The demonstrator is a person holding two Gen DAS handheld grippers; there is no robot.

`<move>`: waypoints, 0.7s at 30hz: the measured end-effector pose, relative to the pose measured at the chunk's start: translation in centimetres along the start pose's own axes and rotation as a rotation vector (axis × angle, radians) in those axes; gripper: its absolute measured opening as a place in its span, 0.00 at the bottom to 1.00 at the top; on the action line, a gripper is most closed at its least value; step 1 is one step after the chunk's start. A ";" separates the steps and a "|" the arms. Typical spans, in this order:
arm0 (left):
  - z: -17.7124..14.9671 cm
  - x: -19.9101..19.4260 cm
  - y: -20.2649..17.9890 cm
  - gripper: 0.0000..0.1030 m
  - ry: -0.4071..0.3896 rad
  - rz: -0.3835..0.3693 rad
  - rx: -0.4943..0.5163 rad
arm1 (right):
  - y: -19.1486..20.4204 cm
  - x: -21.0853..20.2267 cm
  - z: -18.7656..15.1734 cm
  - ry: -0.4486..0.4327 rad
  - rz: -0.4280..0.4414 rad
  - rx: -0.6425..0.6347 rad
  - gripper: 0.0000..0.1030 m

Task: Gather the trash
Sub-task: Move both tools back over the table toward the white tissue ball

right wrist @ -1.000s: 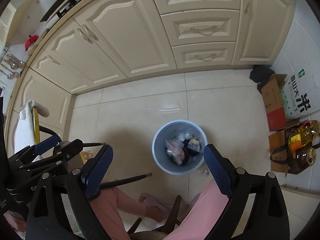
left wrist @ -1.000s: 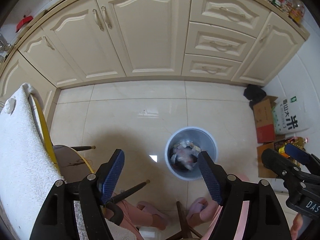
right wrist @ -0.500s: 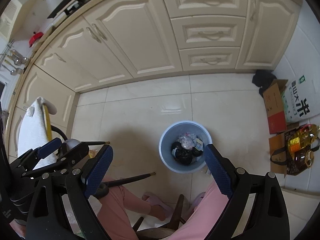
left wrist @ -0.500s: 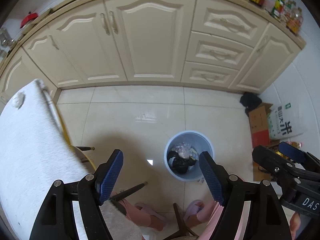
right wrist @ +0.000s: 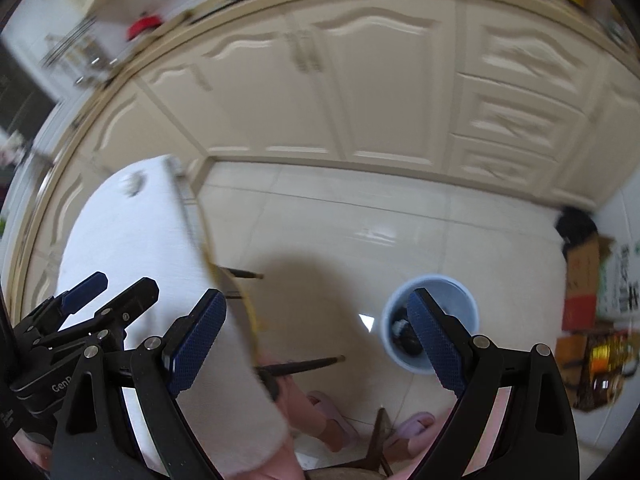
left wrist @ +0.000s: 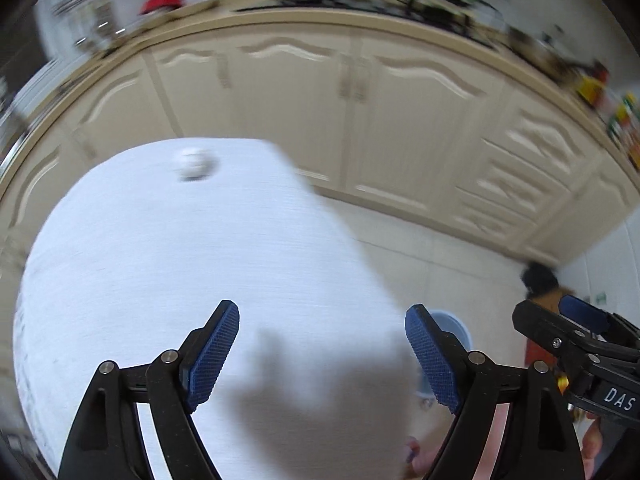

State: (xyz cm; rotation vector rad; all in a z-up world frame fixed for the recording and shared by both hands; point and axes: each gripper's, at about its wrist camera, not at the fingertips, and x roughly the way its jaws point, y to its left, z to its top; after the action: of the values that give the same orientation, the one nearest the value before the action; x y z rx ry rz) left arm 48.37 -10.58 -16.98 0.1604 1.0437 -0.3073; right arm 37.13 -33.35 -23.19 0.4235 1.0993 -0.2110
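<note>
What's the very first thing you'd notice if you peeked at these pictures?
The big white fuzzy cloth fills the lower left of the left wrist view, with a small pale blurry lump near its far edge. Right of it, on the shiny tiled floor, stands a round light-blue trash bin with dark rubbish inside, beyond the open, empty right gripper.

Bright daylight, heavy motion blur, strong fisheye bending.
Cabinets [left wrist: 360,120] beyond the fingers [left wrist: 212,356] smear sideways; only the fingers stay sharp. A soft shadow lies between them on the white cloth [left wrist: 160,260]; glare streaks the floor [right wrist: 376,236].
</note>
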 end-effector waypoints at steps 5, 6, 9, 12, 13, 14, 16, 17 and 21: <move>0.0 -2.1 7.3 0.84 -0.030 0.057 -0.125 | 7.6 2.1 2.0 0.019 0.047 -0.133 0.91; 0.1 -2.2 8.8 0.85 -0.036 0.069 -0.147 | 9.2 2.6 2.4 0.026 0.058 -0.159 0.91; 0.0 -2.2 12.8 0.87 -0.028 0.131 -0.224 | 13.0 4.3 3.5 0.050 0.073 -0.216 0.91; -0.2 -2.1 16.0 0.87 -0.009 0.163 -0.271 | 16.7 6.3 4.9 0.079 0.099 -0.265 0.91; -0.3 -2.0 17.0 0.87 -0.004 0.174 -0.280 | 17.7 6.9 5.3 0.085 0.105 -0.278 0.91; -0.5 -2.1 18.3 0.87 -0.005 0.187 -0.300 | 19.0 7.8 5.9 0.091 0.104 -0.293 0.91; 0.5 -1.3 19.5 0.87 -0.004 0.197 -0.333 | 20.6 9.2 6.7 0.104 0.092 -0.307 0.91; 0.4 -1.2 20.5 0.87 -0.003 0.193 -0.350 | 21.5 10.0 7.1 0.117 0.090 -0.313 0.91; 0.7 0.3 23.7 0.87 0.009 0.164 -0.406 | 24.4 13.1 8.6 0.152 0.075 -0.347 0.91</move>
State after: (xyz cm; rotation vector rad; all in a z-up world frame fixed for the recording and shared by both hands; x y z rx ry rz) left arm 56.79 11.58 -17.25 -0.1185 1.0741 0.0567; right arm 59.01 -14.47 -26.11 0.1710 1.2395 0.0801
